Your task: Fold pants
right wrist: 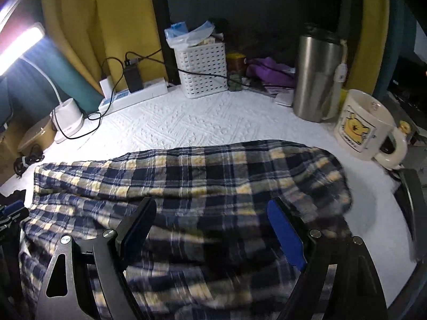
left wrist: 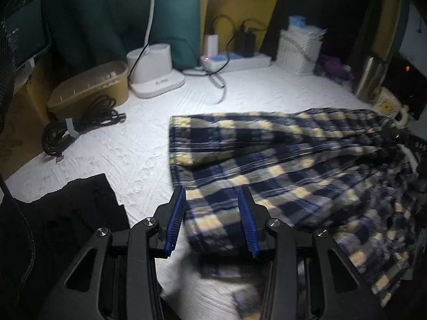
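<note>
- No writing can be read; the mug [right wrist: 366,122] at 3 o'clock on the white cover [right wrist: 186,120] bears a yellow cartoon bear.
- The plaid pants [right wrist: 186,176] lie spread across the cover's near half.
- The left gripper [left wrist: 212,196] has a bunched fold of the pants pinched between its blue pads.
- The right gripper [right wrist: 212,209] hangs over the pants with jaws wide apart, gripping nothing.
- At 12 o'clock stand a white basket [right wrist: 204,70], a power strip [right wrist: 133,96] and a steel tumbler [right wrist: 316,76].

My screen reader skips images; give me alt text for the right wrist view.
Open blue-padded right gripper hovers over blue-and-yellow plaid pants spread on a white textured cloth; a steel tumbler and cream cartoon mug stand behind.
</note>
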`<state>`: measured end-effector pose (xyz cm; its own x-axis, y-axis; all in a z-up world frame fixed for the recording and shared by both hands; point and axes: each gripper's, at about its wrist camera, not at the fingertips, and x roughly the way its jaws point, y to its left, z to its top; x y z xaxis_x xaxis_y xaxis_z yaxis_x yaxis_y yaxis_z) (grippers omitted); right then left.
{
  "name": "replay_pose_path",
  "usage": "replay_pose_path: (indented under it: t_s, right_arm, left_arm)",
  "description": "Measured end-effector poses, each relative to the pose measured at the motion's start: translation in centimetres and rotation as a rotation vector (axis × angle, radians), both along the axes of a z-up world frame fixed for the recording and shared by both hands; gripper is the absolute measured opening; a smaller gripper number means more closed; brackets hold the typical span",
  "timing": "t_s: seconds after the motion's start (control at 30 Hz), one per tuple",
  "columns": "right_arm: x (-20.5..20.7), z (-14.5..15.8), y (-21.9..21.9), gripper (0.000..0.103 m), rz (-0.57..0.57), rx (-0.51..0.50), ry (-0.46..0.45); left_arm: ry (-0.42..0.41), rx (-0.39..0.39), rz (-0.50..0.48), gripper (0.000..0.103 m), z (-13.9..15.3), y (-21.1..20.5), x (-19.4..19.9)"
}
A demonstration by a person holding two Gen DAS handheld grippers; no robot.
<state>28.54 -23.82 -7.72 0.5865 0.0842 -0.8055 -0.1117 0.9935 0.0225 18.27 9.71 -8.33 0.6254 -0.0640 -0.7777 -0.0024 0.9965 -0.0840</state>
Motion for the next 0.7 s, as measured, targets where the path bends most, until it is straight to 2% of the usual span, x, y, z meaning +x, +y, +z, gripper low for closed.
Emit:
replay_pose_path:
  t_s: [0.27,0.6,0.7]
  right_arm:
    - [-4.6,1.7,-2.5,0.087,-0.022,0.026,-0.042]
    - [-10.6,2.3,-6.1,0.087,-0.064,0.014,-0.079]
    - [-12.4,2.5,-7.3,0.087,-0.078,0.003,-0.096]
  left_arm:
    - [-0.03,-0.015,-0.075,0.04,0.9,-3.0,-3.3]
    - [-0.076,-0.057,-0.13,0.041,1.3,-7.2,-6.8]
    - [-0.094,-0.083,-0.142,0.049,1.4,-8.1,-7.8]
